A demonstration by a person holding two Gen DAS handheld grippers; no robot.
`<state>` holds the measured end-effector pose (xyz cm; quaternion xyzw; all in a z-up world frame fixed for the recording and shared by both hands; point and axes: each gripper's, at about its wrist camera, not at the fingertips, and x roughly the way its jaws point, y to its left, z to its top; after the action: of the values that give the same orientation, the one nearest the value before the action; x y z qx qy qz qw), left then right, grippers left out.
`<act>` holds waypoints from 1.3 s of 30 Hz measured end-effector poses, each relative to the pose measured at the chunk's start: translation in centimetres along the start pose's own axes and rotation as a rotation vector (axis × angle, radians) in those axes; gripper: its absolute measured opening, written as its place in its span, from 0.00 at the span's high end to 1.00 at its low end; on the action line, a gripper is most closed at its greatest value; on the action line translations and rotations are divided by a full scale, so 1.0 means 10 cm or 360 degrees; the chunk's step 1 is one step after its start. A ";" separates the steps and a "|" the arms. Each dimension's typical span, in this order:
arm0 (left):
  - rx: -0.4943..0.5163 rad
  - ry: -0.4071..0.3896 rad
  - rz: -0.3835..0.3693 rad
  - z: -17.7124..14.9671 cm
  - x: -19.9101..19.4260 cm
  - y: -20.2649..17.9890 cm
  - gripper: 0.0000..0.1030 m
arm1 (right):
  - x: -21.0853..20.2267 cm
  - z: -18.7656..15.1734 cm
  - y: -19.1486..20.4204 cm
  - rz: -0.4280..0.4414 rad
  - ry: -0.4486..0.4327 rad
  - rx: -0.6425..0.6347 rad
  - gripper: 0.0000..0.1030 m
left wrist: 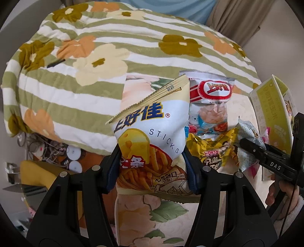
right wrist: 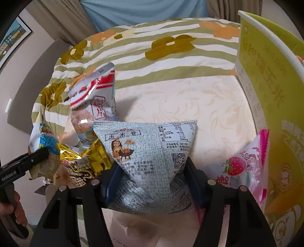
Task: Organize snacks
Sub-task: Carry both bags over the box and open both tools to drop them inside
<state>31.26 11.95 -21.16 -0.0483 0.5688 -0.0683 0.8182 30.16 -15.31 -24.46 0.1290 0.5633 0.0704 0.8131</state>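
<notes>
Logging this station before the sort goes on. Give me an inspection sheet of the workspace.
Surface: cream patterned surface, mostly bare beyond the packets.
Job's things: cheese sticks bag and grey corn roll bag, each clamped; red-and-white chips bag, gold packet, strawberry packet lying loose; yellow-green box upright at the right.
Clutter: nothing seen on the surface.
Grippers: left gripper fingers pressed on the cheese sticks bag; right gripper fingers pressed on the corn roll bag.
Cables: tangle of cords below the quilt edge.
Surroundings: flowered striped quilt, curtains.

A home bedroom: flowered quilt (left wrist: 91,57), curtains (left wrist: 237,17), framed picture (right wrist: 13,38).
</notes>
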 end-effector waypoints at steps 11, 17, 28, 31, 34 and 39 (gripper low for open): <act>0.0058 -0.0187 -0.0060 -0.02 -0.63 -0.03 0.47 | -0.52 -0.04 0.18 0.0017 -0.0187 0.0006 0.43; 0.0175 -0.0326 -0.0100 0.02 -1.13 -0.27 0.47 | -1.01 -0.13 0.31 0.0044 -0.0324 0.0011 0.43; 0.0556 -0.0505 -0.0348 0.04 -1.69 -1.27 0.47 | -2.00 -0.28 0.24 -0.0048 -0.0563 0.0078 0.43; 0.0613 -0.0519 -0.0396 -0.02 -1.74 -1.59 0.47 | -2.21 -0.30 0.10 -0.0099 -0.0621 0.0112 0.43; 0.0659 -0.0519 -0.0418 -0.06 -1.75 -1.93 0.47 | -2.42 -0.33 -0.14 -0.0124 -0.0674 0.0145 0.43; 0.0695 -0.0496 -0.0435 -0.16 -1.62 -2.56 0.47 | -2.70 -0.42 -0.64 -0.0205 -0.0724 0.0152 0.43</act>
<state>22.74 -10.59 -2.71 0.0427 0.3965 -0.2903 0.8699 16.47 -27.90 -3.50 0.1436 0.3754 -0.0391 0.9148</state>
